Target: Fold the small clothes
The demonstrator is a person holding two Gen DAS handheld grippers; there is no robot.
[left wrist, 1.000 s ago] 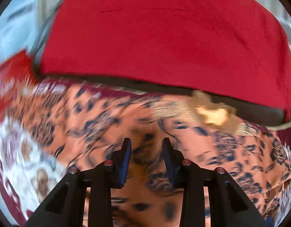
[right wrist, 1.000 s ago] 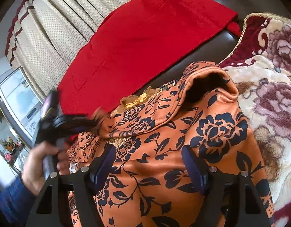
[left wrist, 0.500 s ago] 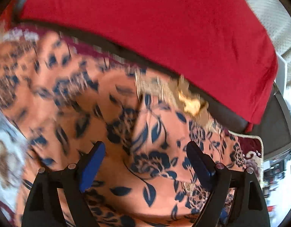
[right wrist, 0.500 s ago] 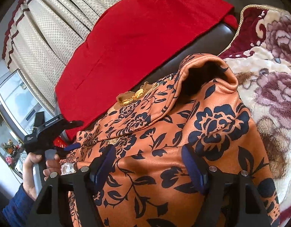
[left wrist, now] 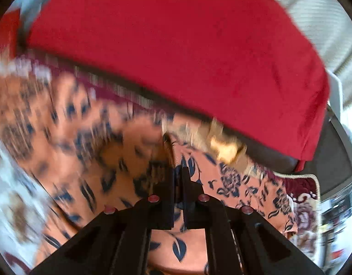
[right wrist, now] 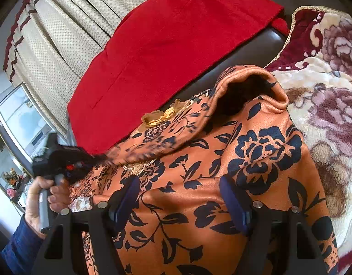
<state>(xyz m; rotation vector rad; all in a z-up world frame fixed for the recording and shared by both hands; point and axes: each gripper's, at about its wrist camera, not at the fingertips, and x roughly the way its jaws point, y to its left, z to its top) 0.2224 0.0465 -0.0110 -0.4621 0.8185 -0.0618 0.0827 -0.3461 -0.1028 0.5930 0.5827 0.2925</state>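
An orange garment with dark blue flowers lies bunched on a blanket, gold trim at its neckline. In the right wrist view a hand holds my left gripper at the garment's left edge, where the blurred cloth is pulled toward its tip. In the left wrist view the left gripper is shut, its fingers pinched together on a fold of the garment. My right gripper stands open just above the garment's middle, pads apart with flat cloth below them.
A red cloth drapes over a dark sofa back behind the garment. A cream and maroon floral blanket covers the seat to the right. Beige curtains and a grey-framed pane stand at the left.
The left gripper's jaws opened wide and then shut on the garment's left edge, and that edge now lifts toward it. The right gripper has stayed still and open.
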